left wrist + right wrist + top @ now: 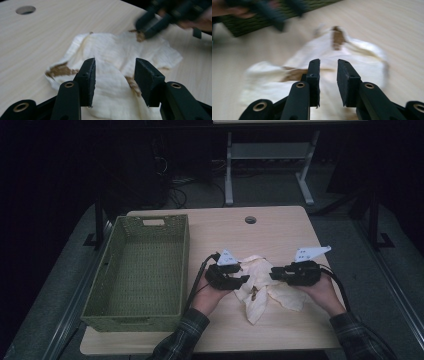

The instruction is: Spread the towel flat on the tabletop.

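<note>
In the high view, a crumpled cream cloth with brown stains (262,290) lies on the wooden table (280,227), a little right of the frame's centre and low in it. The left gripper (244,279) sits at the cloth's left edge, held in the person's left hand (210,295), with its jaws pointing right across the fabric. The right gripper (274,273) comes in from the right, jaws pointing left over the cloth, so the two tools face each other just above it. A green woven basket (135,312) stands at the left of the frame, well apart from the cloth. In the left gripper view, the left gripper (115,75) has its jaws spread about halfway, with a raised fold of the cloth (120,55) lying in the gap; the pads do not press on it. The right gripper (152,26) shows blurred at the upper right, its tips at a brown spot on the cloth's far edge. In the right gripper view, which is smeared by motion, the right gripper (328,75) has its jaws parted by a narrow gap with nothing pinched between them; the cloth (362,57) spreads beneath and beyond them. The basket (247,23) runs along the upper left, with the left gripper (287,17) blurred in front of it.
</note>
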The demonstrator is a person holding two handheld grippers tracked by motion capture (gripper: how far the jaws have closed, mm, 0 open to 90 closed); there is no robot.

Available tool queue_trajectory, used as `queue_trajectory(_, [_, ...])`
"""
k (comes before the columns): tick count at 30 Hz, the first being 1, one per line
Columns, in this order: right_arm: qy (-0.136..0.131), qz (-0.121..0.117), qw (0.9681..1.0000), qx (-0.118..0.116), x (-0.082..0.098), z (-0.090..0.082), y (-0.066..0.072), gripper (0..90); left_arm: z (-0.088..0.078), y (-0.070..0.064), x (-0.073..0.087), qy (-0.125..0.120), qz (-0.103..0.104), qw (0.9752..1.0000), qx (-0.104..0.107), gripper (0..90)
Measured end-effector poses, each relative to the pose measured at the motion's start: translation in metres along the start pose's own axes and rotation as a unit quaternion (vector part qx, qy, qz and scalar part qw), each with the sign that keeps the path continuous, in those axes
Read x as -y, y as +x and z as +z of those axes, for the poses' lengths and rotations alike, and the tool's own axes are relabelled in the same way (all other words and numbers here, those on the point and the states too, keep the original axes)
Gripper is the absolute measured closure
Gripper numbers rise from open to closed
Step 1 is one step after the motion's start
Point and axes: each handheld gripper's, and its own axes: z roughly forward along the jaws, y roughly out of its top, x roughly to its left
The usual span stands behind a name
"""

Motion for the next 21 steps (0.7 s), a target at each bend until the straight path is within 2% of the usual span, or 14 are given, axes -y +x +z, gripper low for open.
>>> queue_trajectory(4, [0.012,0.014,0.9997,0.018,-0.005,0.010,-0.026,71.9,-0.003,-0.011,0.014,0.007,-0.002,0.9999,0.011,51.3])
queue_trajectory(10, [0.022,0.023,0.9993,0.021,-0.015,0.030,-0.054,71.5,-0.005,-0.029,0.031,0.023,-0.002,0.9992,0.034,49.7])
queue_trajectory(12, [0.027,0.028,0.9990,0.025,-0.017,0.037,-0.062,71.2,-0.004,-0.034,0.034,0.021,-0.001,0.9991,0.038,48.9])
queue_trajectory(16, [0.040,0.040,0.9981,0.024,-0.016,0.049,-0.074,70.0,0.005,-0.042,0.038,0.033,0.004,0.9982,0.050,47.4])
queue_trajectory(19, [0.045,0.039,0.9981,0.017,-0.016,0.056,-0.079,70.1,0.014,-0.044,0.038,0.045,0.017,0.9978,0.046,48.4])
queue_trajectory(21, [0.051,0.040,0.9978,0.013,-0.016,0.061,-0.081,70.1,0.018,-0.043,0.038,0.055,0.024,0.9975,0.037,53.1])
